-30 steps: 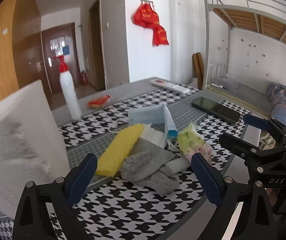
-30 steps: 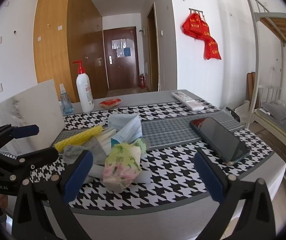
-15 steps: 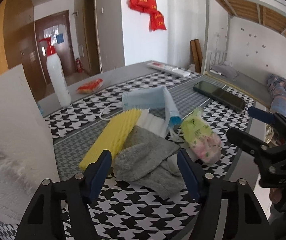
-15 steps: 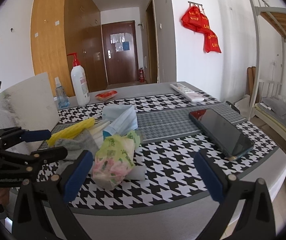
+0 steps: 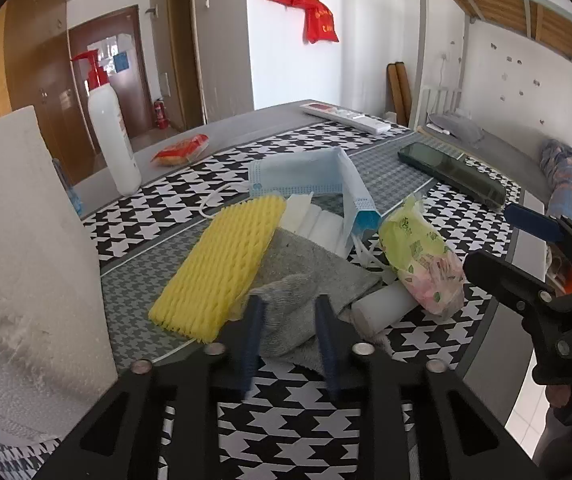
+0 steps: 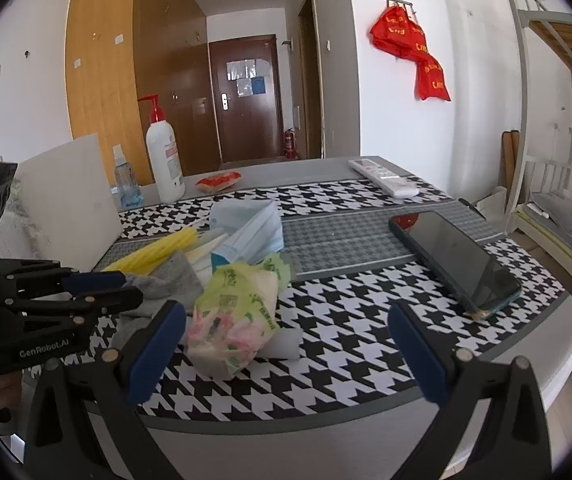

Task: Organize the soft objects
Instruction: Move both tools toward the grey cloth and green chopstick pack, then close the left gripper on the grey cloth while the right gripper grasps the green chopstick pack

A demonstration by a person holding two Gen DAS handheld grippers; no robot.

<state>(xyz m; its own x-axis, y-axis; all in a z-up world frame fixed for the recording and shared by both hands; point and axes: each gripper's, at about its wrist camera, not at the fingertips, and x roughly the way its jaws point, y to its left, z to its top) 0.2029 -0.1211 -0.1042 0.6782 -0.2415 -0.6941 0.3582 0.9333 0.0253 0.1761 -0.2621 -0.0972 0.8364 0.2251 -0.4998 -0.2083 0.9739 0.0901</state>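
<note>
Left tool (image 5: 288,330) is closing its jaws around a bunched fold of the grey sock (image 5: 298,300), which lies at the near edge of the pile on the houndstooth counter (image 5: 294,420); the blue pads flank the fold closely, but I cannot tell whether they press it yet. Right tool (image 6: 286,348) hovers with its jaws spread wide and nothing between them, just in front of the green-and-pink plastic bag (image 6: 237,316).

The sock is partly tucked under the yellow foam net (image 5: 221,268) and touches a white tube (image 5: 382,306) at its right side. To do this pinch well, I would let the pads bite on a thick fold of cloth, not on a thin edge, since knit fabric may slip out. Lifting looks best done slowly and straight up, so the net slides off and does not get dragged along. The blue face masks (image 5: 310,180) and white foam pieces (image 5: 314,220) behind sit close by and could shift if the sock is tugged sideways. The right tool seems well placed to steady the bag if the pile moves
</note>
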